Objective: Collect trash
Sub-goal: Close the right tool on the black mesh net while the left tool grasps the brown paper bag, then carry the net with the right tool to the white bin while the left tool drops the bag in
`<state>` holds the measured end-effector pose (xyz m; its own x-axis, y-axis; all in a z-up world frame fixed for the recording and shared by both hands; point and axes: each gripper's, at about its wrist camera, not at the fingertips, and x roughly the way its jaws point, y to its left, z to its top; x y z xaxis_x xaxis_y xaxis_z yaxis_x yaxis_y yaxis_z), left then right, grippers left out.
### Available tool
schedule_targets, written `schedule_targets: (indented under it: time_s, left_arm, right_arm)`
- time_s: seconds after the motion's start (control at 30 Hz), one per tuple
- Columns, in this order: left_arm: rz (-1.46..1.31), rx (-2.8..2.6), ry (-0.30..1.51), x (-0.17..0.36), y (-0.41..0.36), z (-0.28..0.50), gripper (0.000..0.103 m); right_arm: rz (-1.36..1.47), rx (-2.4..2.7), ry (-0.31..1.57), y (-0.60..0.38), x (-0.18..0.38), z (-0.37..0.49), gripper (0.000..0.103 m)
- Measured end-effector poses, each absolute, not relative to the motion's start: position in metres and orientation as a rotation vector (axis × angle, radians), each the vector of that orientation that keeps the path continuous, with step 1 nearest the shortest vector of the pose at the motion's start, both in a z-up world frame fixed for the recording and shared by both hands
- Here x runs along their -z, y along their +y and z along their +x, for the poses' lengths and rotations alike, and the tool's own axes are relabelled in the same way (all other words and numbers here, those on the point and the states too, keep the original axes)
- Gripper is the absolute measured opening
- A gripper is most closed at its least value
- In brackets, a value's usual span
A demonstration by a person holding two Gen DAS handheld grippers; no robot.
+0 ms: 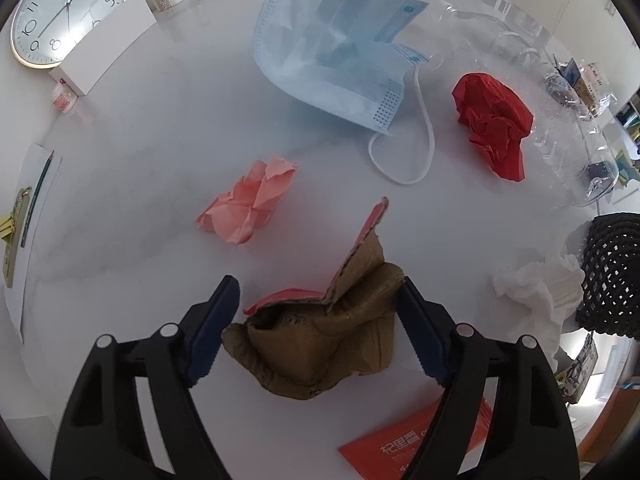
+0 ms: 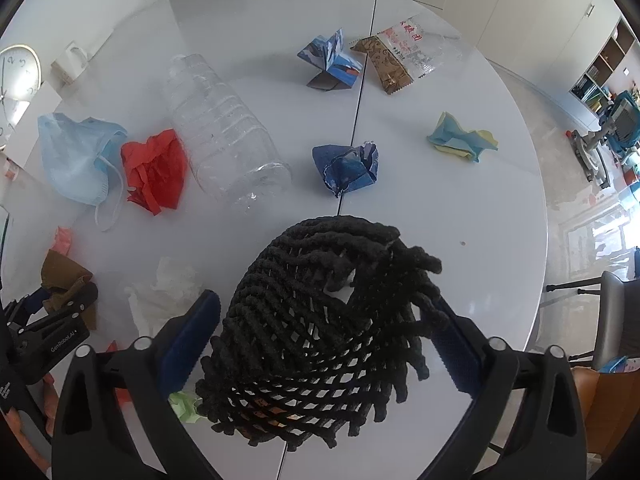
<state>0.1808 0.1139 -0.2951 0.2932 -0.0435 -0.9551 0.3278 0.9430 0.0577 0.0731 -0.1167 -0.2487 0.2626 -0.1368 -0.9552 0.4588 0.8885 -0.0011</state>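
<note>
The left gripper (image 1: pixel 316 332) has its jaws spread wide on either side of a crumpled brown cardboard scrap (image 1: pixel 320 340) lying on the near part of the white table (image 1: pixel 140 160), not yet squeezing it. To take it well, I'd close across the thick brown bulk, low, not on the thin red-faced flap, which would likely bend away. The scrap's long axis runs near-to-far, leaning right, and that flap points up and away toward the face mask (image 1: pixel 332 56).

The right gripper (image 2: pixel 320 340) sits around a black mesh basket (image 2: pixel 320 320), tipped with its mouth facing away; its blue pads look apart from the weave, though I cannot tell whether they grip it. It waits just right of the scrap, beside a white tissue (image 2: pixel 164 300).
</note>
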Motion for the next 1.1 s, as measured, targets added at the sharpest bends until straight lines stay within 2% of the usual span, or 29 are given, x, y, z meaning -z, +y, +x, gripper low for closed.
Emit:
schedule_targets:
  time_s: [0.07, 0.13, 0.17, 0.23, 0.33, 0.67, 0.9, 1.1]
  left_arm:
    - [0.266, 0.257, 1.257, 0.294, 0.115, 0.183, 0.069]
    - [0.26, 0.259, 1.252, 0.292, 0.119, 0.186, 0.068]
    - [0.257, 0.259, 1.249, 0.291, 0.122, 0.188, 0.068]
    - [0.244, 0.265, 1.238, 0.285, 0.126, 0.191, 0.068]
    - [0.245, 0.277, 1.2, 0.27, 0.127, 0.181, 0.068]
    - [0.307, 0.447, 1.083, 0.192, 0.103, 0.144, 0.068]
    - [0.386, 0.717, 1.005, 0.149, 0.01, 0.056, 0.068]
    - [0.406, 0.92, 1.04, 0.158, -0.097, -0.023, 0.068]
  right_arm:
    - [0.334, 0.386, 1.257, -0.12, 0.253, 0.072, 0.075]
    - [0.379, 0.354, 1.273, -0.124, 0.258, 0.071, 0.048]
    - [0.41, 0.338, 1.274, -0.127, 0.261, 0.07, 0.042]
    - [0.46, 0.316, 1.272, -0.132, 0.263, 0.067, 0.021]
    - [0.489, 0.293, 1.249, -0.138, 0.257, 0.062, 0.016]
    - [0.454, 0.317, 1.11, -0.159, 0.184, 0.009, 0.016]
    - [0.439, 0.488, 1.105, -0.233, 0.171, -0.077, 0.018]
    - [0.48, 0.522, 1.151, -0.296, 0.192, -0.134, 0.018]
